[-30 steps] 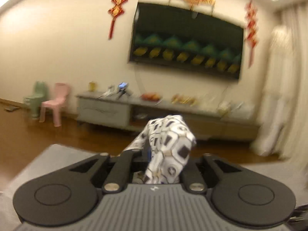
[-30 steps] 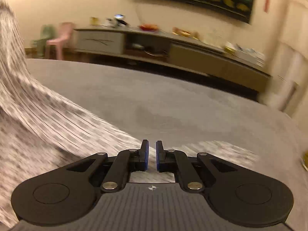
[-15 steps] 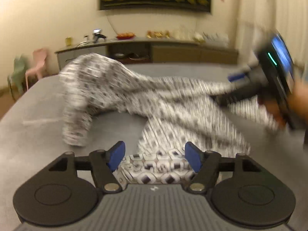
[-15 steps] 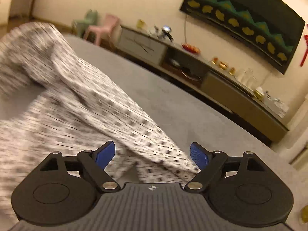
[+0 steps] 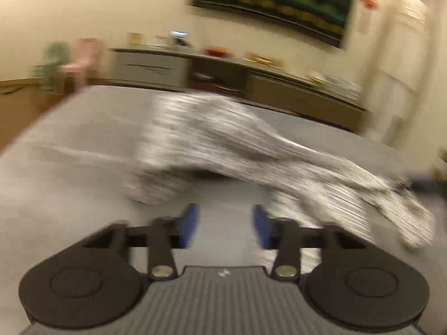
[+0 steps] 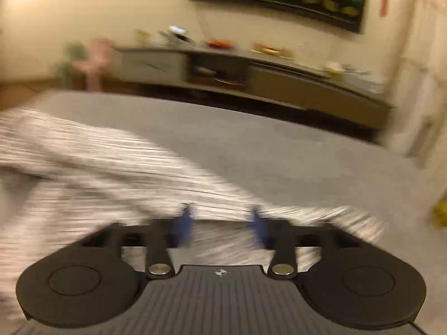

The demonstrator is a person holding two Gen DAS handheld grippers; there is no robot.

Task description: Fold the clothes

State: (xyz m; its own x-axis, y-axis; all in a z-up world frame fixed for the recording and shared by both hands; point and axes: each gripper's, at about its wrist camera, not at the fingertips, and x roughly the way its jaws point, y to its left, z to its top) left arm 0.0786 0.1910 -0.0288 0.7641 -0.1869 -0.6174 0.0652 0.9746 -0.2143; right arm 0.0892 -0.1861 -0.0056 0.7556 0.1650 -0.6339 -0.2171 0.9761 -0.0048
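Observation:
A white garment with a dark printed pattern (image 5: 223, 139) lies crumpled on the grey surface (image 5: 69, 167), blurred by motion. My left gripper (image 5: 225, 227) is open and empty, with bare grey surface between its blue pads; the garment lies ahead and to its right. In the right wrist view the garment (image 6: 97, 167) spreads across the left and reaches under my right gripper (image 6: 222, 226), which is open with cloth between and below its blue pads, not clamped.
A long low TV cabinet (image 6: 251, 75) with small items stands against the far wall under a dark TV (image 5: 271, 2). Small pink and green chairs (image 5: 81, 61) stand at the far left. A pale curtain (image 5: 402, 69) hangs at the right.
Both grippers held the garment a second ago, then opened and let it drop. Since half a second ago the left gripper has moved off the cloth; the right one has come down over it.

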